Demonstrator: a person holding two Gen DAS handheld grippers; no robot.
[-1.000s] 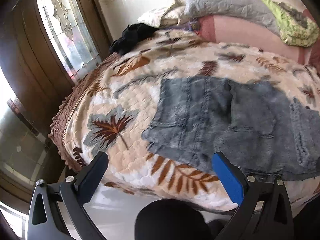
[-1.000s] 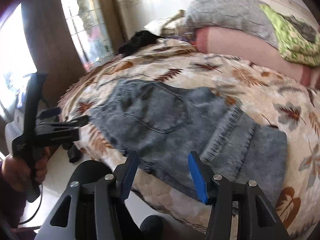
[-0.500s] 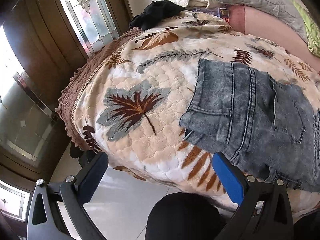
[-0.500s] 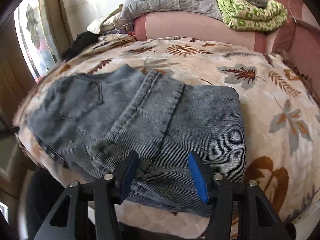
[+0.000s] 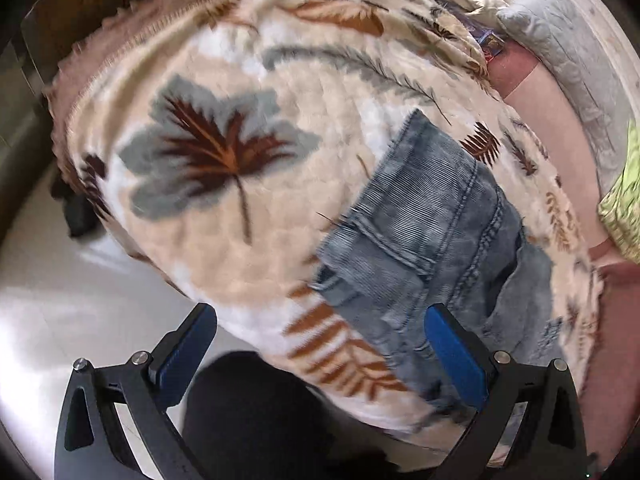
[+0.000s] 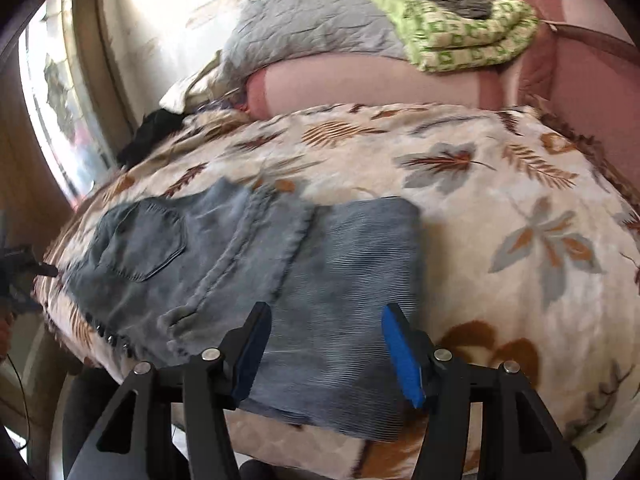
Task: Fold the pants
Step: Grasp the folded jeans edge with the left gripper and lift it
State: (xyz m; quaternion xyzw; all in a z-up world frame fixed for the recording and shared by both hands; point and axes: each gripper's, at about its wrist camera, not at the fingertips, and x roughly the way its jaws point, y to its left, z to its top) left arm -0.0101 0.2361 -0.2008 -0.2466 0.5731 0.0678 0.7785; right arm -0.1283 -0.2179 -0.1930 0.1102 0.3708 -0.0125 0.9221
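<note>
Grey-blue denim pants (image 5: pixel 420 232) lie folded on the leaf-print blanket (image 5: pixel 248 272) near the bed's front edge. In the left wrist view the waistband corner with a pocket lies just ahead of my left gripper (image 5: pixel 320 316), which is wide open with nothing between its blue pads. In the right wrist view the pants (image 6: pixel 240 264) show a back pocket at left and folded legs at right. My right gripper (image 6: pixel 326 310) hovers over the folded leg end, jaws apart and not pressing the cloth. The left gripper's body (image 6: pixel 16 264) shows at the left edge.
A grey quilted pillow (image 6: pixel 312 28) and a folded green blanket (image 6: pixel 460 32) sit on pink bedding at the back. A black garment (image 6: pixel 156 136) lies by the window (image 6: pixel 56 92). White floor (image 5: pixel 60 280) and a person's dark leg (image 5: pixel 256 412) are below the bed's edge.
The left gripper rolled and sank toward the waistband corner. The right gripper swung right along the pants to the folded leg end and came lower. Its jaws spread slightly.
</note>
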